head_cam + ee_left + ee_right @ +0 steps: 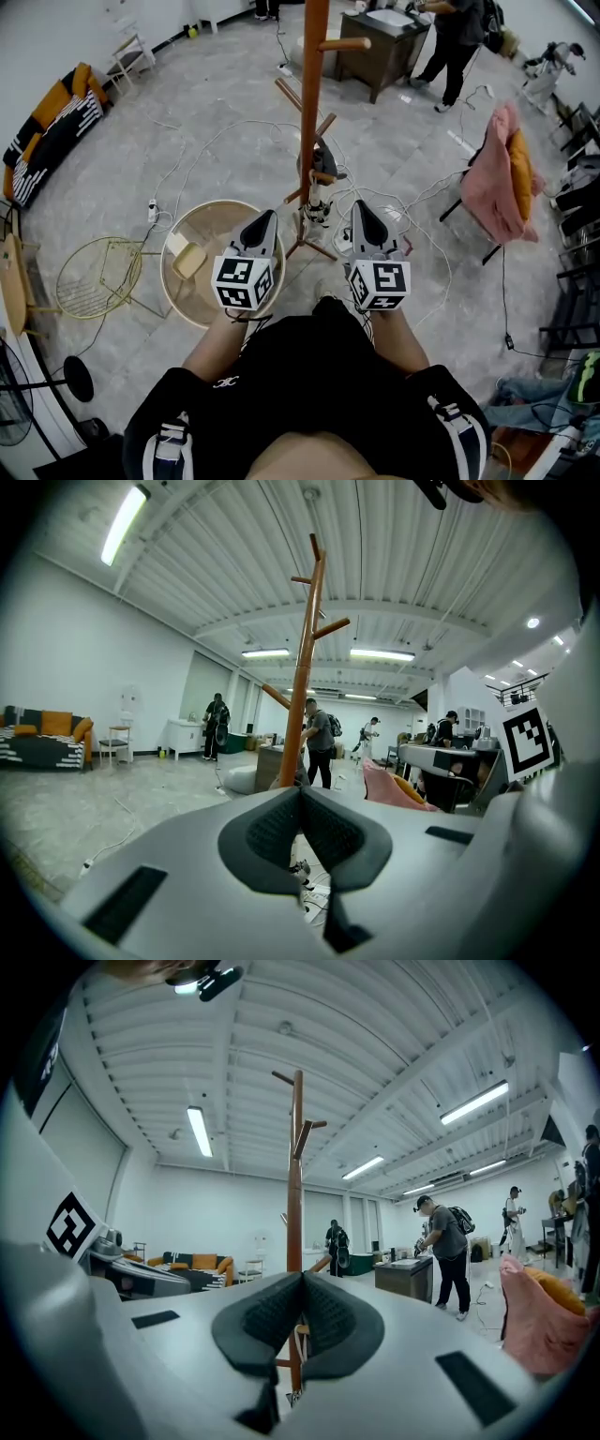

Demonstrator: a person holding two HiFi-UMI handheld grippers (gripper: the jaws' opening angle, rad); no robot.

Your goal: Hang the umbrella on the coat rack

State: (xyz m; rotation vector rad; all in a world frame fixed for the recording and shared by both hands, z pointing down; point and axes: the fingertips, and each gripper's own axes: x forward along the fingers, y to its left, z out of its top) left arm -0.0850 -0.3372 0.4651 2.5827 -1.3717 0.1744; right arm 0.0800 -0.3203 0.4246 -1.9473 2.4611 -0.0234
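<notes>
Left tool (266,217): clenched, pads pressed together with nothing between them; it sits just this side of the coat rack (310,94), a little left of its pole.
Right tool (359,208): also clenched and empty, just this side of the rack, a little right of its pole.
Umbrella (323,169): we take the dark bundle low against the rack's pole for it. We cannot tell whether it hangs from a low peg or only leans there.
Bearing: the bundle lies straight ahead, between our two tools; neither hand looks clearly nearer.
Long axis: as far as we can judge, it runs up along the pole.
Pegs: an upper peg (345,44) on the rack juts to the right, bare.
Edges: the rack's splayed feet and loose floor cables (211,141) around them could catch a step.
Open room: a round basket (178,281) crowds the rack's near left; a pink cloth (492,178) stands well off to its right, so that side is freer.
</notes>
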